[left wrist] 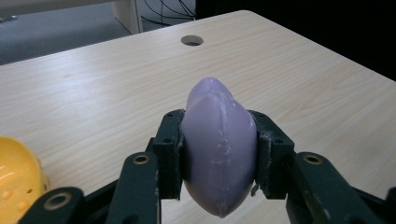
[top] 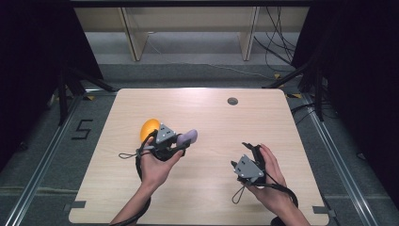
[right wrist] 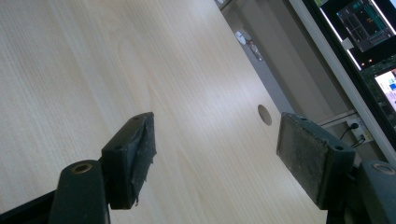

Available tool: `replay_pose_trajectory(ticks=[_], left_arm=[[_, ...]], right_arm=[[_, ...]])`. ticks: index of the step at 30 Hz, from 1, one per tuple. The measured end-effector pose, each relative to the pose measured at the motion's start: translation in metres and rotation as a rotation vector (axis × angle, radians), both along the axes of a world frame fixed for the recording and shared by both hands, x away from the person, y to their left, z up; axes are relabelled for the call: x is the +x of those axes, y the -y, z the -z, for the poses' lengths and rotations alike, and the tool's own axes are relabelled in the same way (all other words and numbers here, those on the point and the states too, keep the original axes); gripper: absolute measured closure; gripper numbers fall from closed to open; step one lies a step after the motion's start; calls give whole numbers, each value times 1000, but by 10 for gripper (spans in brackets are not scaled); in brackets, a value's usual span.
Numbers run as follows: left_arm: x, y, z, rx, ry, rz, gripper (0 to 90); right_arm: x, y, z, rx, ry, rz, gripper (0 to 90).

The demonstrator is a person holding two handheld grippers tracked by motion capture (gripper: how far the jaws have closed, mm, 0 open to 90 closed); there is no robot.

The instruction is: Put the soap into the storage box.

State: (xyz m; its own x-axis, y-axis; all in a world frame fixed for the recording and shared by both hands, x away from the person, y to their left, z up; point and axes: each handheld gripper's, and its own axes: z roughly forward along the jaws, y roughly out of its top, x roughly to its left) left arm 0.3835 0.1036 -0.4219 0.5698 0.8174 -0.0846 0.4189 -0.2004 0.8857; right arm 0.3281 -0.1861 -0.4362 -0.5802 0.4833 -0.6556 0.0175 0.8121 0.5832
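My left gripper is shut on a smooth lilac egg-shaped object, held just above the light wood table left of its middle. In the left gripper view the lilac object is squeezed between both black pads, its pointed end facing away. A yellow-orange rounded object lies on the table just behind that hand, and its dimpled yellow surface sits at the lower left of the left gripper view. My right gripper rests at the front right, open, with only bare table between its pads.
A round cable hole is cut near the table's far edge, right of centre. Dark stands and cables flank the table on both sides, and pale wooden furniture legs stand on the floor beyond it.
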Motion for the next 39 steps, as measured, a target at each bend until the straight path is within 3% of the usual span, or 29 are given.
replay_pose_trajectory(ticks=[9, 13, 19, 39], left_arm=[[-1, -10, 1, -6, 19, -50, 585], [-2, -13, 0, 7, 37, -65, 585], [-3, -16, -3, 19, 62, -86, 586], [-1, -33, -3, 3, 76, -174, 586]], right_arm=[[-1, 0, 1, 10, -15, 8, 289], [0, 0, 1, -4, 5, 12, 289], [0, 0, 2, 10, -7, 8, 289], [1, 1, 2, -10, 4, 12, 288]])
